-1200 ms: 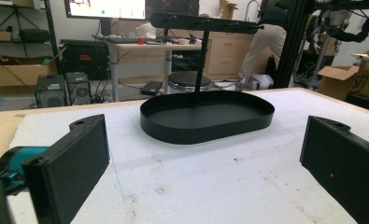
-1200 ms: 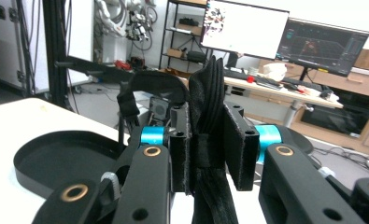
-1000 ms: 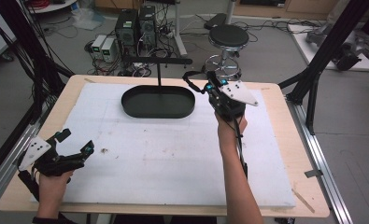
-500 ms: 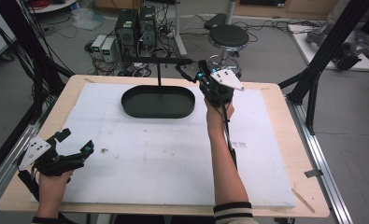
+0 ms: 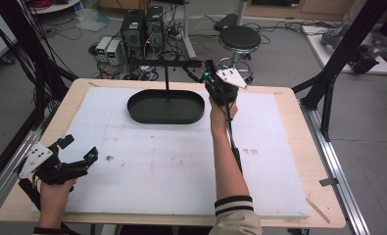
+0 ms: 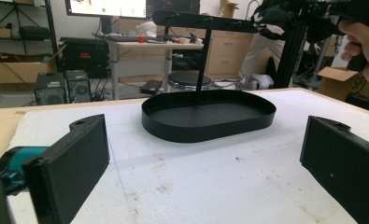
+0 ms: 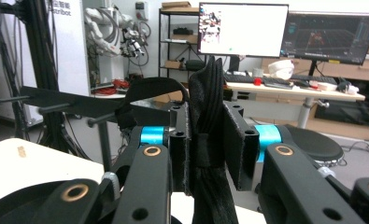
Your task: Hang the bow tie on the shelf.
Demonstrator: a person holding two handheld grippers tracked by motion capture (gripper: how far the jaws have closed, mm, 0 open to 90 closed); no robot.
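A black oval tray (image 5: 165,120) sits at the far middle of the white mat, and a thin post rises from it to a black crossbar with pegs (image 5: 164,63). My right gripper (image 5: 208,78) is raised at the crossbar's right end, shut on a black fabric strap (image 7: 209,140). The strap stands up between the jaws, and its loop (image 7: 154,88) curls over toward the crossbar (image 7: 79,106). My left gripper (image 5: 79,148) rests open near the table's front left corner, nothing between its fingers. The left gripper view faces the tray (image 6: 205,128) and crossbar (image 6: 201,21).
The wooden table edge (image 5: 299,127) borders the mat. A black stool (image 5: 237,38) and computer towers (image 5: 142,27) stand on the floor behind the table. Black frame legs (image 5: 338,58) rise at the right. Monitors (image 7: 243,28) stand beyond the rack.
My right gripper has moved left and away from the person with the strap, up to the crossbar's right end. The left gripper has stayed put.
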